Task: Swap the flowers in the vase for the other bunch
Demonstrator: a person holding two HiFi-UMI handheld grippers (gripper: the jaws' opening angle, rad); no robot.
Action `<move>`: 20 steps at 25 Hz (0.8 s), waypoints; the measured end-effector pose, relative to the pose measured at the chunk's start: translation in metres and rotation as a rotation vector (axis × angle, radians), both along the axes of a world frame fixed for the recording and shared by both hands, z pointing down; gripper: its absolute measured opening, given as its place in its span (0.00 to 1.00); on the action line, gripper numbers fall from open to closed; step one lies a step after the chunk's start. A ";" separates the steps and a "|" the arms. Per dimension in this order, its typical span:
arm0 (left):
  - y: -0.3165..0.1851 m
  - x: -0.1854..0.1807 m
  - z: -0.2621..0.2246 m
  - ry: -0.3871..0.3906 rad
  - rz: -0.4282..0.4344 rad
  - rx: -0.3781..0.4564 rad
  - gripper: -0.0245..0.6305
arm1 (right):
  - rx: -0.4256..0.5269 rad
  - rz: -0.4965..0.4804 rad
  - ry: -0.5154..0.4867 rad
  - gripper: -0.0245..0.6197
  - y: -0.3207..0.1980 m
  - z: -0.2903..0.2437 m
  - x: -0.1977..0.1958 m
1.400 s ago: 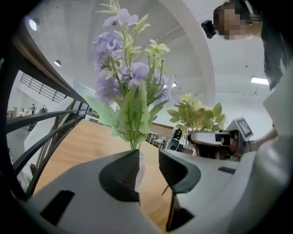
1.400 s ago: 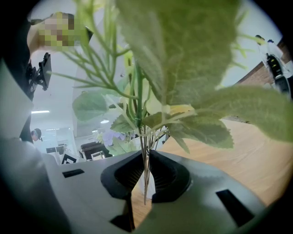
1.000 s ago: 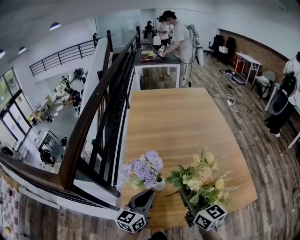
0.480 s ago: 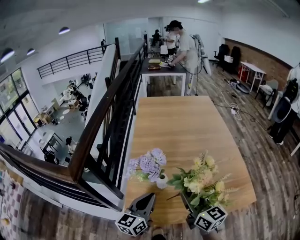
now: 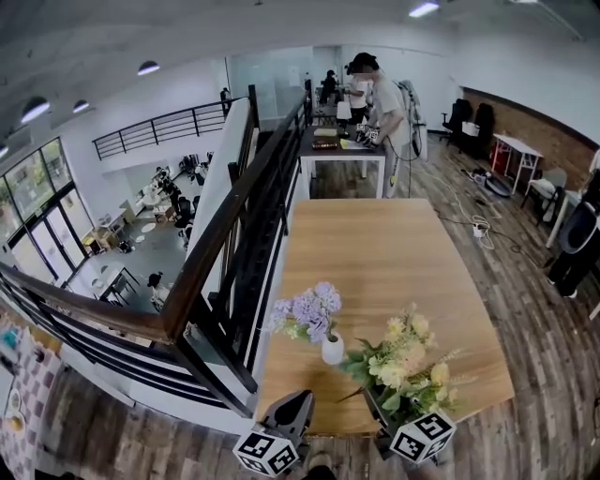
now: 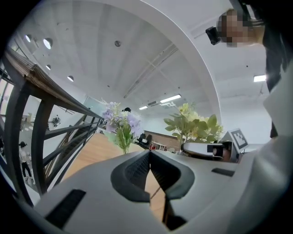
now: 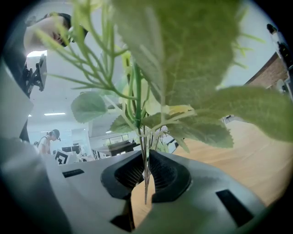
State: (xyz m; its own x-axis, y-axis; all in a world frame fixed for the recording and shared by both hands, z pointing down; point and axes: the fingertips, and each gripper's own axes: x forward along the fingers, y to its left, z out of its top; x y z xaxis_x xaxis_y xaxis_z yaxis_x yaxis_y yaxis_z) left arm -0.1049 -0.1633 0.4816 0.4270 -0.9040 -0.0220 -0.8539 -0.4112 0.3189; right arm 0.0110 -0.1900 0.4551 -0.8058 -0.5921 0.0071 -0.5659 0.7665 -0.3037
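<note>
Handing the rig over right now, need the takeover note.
Left gripper: jaws shut, empty.
Right gripper: jaws shut on the stems of the yellow-and-green flower bunch, held upright.
Purple flower bunch stands in the small white vase on the light wooden table.
Done: yellow bunch picked up.
Left: pull purple bunch out, put yellow one in.

Bright, even light from windows [image 5: 33, 187] and ceiling lamps [image 5: 424, 9]; shadows are soft. All 3 views bulge toward dark, rounded edges. The bunch [image 7: 192, 59] blurs close up in the right gripper view.
</note>
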 end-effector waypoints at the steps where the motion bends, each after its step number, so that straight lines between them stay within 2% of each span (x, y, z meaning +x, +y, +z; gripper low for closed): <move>1: 0.006 0.001 -0.001 0.000 -0.003 0.001 0.05 | -0.001 -0.005 0.001 0.12 0.006 0.000 0.001; 9: 0.043 0.017 -0.008 0.003 -0.013 0.014 0.05 | 0.000 -0.033 -0.002 0.12 0.041 -0.001 0.010; 20: 0.081 0.016 -0.018 -0.013 -0.034 0.036 0.05 | 0.012 -0.062 -0.010 0.12 0.076 -0.004 0.009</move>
State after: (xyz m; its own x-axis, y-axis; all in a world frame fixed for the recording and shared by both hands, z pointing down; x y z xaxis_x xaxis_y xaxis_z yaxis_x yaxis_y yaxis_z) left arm -0.0885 -0.0822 0.4633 0.3970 -0.9165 -0.0497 -0.8714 -0.3933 0.2932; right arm 0.0199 -0.1137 0.4511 -0.8409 -0.5411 -0.0077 -0.5142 0.8035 -0.3000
